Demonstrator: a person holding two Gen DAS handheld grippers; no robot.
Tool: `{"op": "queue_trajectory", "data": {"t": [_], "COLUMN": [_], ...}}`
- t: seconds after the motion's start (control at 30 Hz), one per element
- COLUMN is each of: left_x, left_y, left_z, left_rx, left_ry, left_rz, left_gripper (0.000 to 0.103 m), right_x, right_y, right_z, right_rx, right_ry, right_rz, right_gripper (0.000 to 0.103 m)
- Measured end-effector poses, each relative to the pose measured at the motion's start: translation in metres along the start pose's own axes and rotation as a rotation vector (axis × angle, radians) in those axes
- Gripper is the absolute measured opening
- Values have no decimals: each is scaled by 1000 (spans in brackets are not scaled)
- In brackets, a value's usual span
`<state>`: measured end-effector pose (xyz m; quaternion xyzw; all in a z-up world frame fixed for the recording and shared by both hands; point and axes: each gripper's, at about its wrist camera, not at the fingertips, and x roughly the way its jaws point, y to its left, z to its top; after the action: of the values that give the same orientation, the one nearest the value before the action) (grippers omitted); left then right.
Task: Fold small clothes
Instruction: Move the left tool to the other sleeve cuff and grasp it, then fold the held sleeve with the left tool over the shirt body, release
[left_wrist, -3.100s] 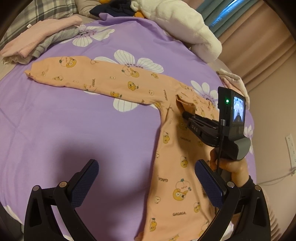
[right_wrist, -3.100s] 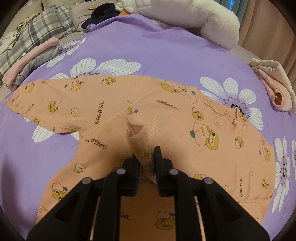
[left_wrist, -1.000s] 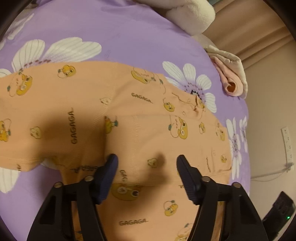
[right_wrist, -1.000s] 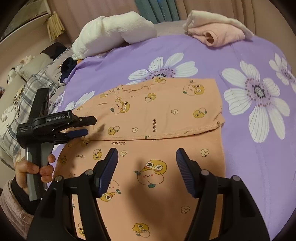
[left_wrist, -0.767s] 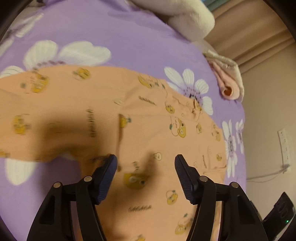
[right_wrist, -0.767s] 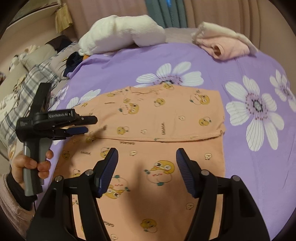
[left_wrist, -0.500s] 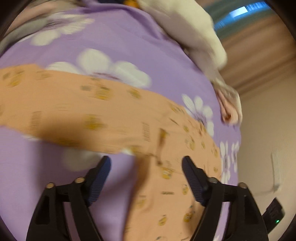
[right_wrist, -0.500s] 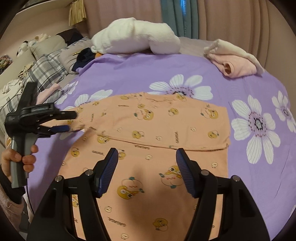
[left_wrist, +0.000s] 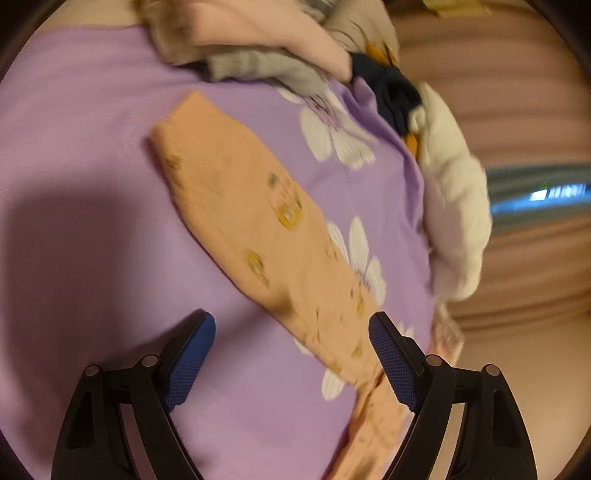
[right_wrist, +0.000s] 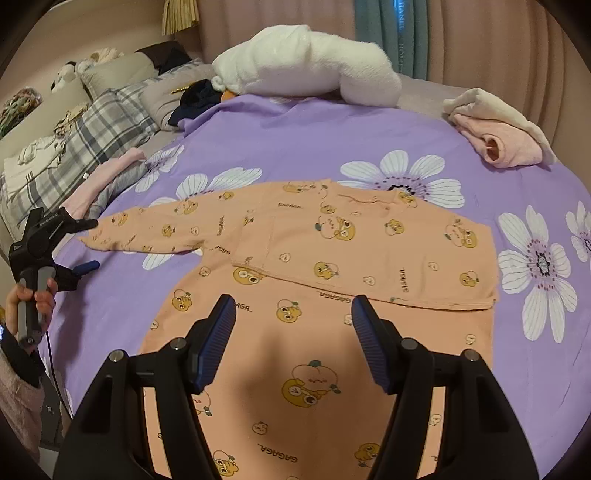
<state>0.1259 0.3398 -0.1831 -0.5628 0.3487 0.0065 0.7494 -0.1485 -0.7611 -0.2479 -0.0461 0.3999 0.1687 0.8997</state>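
Observation:
An orange long-sleeved top (right_wrist: 332, 280) with cartoon prints lies flat on the purple flowered bedspread (right_wrist: 295, 133). One sleeve is folded across its chest; the other sleeve (right_wrist: 159, 229) stretches out to the left. My right gripper (right_wrist: 293, 332) hovers open over the top's lower body, with nothing between its fingers. In the right wrist view my left gripper (right_wrist: 94, 243) is at the cuff end of the outstretched sleeve, held by a hand (right_wrist: 33, 295). The blurred left wrist view shows that sleeve (left_wrist: 240, 206) ahead of the open left gripper (left_wrist: 291, 354), which holds nothing.
A white plush cushion (right_wrist: 306, 62) lies at the bed's far edge and a folded pink garment (right_wrist: 498, 144) at the far right. Pink and grey clothes (right_wrist: 107, 181) and a plaid pillow (right_wrist: 92, 133) sit to the left, close to the sleeve's cuff. Curtains hang behind.
My left gripper swept from over the top's body out to the cuff end of the stretched sleeve, rolling and opening wider. The right gripper drew back a little and stayed open.

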Motion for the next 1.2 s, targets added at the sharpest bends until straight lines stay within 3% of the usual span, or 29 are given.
{"op": "queue_trajectory", "data": {"t": [0.1,0.2,0.33,0.5,0.57,0.77,0.83,0.93,1.0,1.2], "left_x": [1,4,8,9,7,6,7,7,8,-1], "left_y": [8,9,10,4,4,3,1,1,-4,-42], "left_z": [15,30,45,49,47,47,48,47,46,37], "left_rx": [-48,-67,-106,-98,-96,-103,-92,-85,-57,64], "left_ry": [-8,-36,-81,-160,-179,-173,-160,-136,-120,-136], "left_rz": [-58,-71,-64,-1,21,133,158,164,173,179], "left_gripper": [84,84,84,84,79,47,28,9,2,2], "right_x": [1,4,5,10,11,8,5,0,-3,-12], "right_y": [6,9,13,12,11,8,8,6,3,-3], "right_z": [-1,1,0,1,-1,-4,-4,-3,-3,-4], "right_rx": [-8,-10,-16,-16,-9,-12,-11,-7,-2,10], "right_ry": [5,11,16,30,33,30,22,11,5,-15], "right_rz": [3,8,12,6,6,-10,-14,-15,-13,-14], "right_gripper": [65,65,65,65,65,65,65,65,65,65]}}
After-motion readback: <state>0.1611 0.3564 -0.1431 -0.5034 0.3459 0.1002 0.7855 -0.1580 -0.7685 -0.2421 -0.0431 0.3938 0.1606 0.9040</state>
